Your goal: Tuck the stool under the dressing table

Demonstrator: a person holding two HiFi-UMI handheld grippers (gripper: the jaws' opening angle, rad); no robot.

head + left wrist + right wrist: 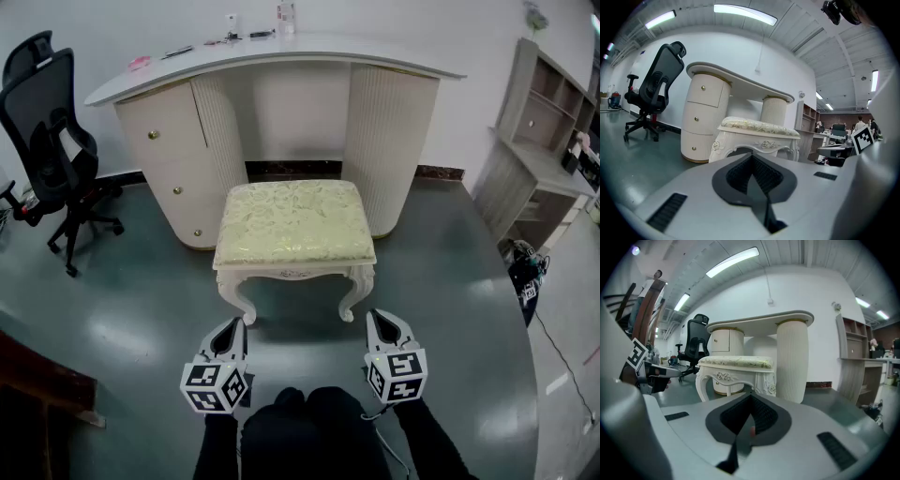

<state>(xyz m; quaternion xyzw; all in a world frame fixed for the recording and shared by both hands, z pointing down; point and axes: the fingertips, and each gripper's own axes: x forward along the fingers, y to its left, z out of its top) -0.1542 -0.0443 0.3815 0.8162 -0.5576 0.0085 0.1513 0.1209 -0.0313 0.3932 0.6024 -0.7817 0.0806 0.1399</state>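
Note:
A cream stool (295, 225) with a pale patterned cushion and carved curved legs stands on the floor in front of the white dressing table (281, 66), its far part level with the table's knee gap. Both gripper views show the stool (757, 133) (736, 369) a short way ahead. My left gripper (232, 330) is shut and hangs just before the stool's front left leg, apart from it. My right gripper (379, 323) is shut too, close before the front right leg. Neither holds anything.
A black office chair (52, 131) stands at the left. A pale shelf unit (544, 131) lines the right wall, with a dark object (527, 267) on the floor near it. Small items lie on the table top. The person's dark knees (314, 422) are below the grippers.

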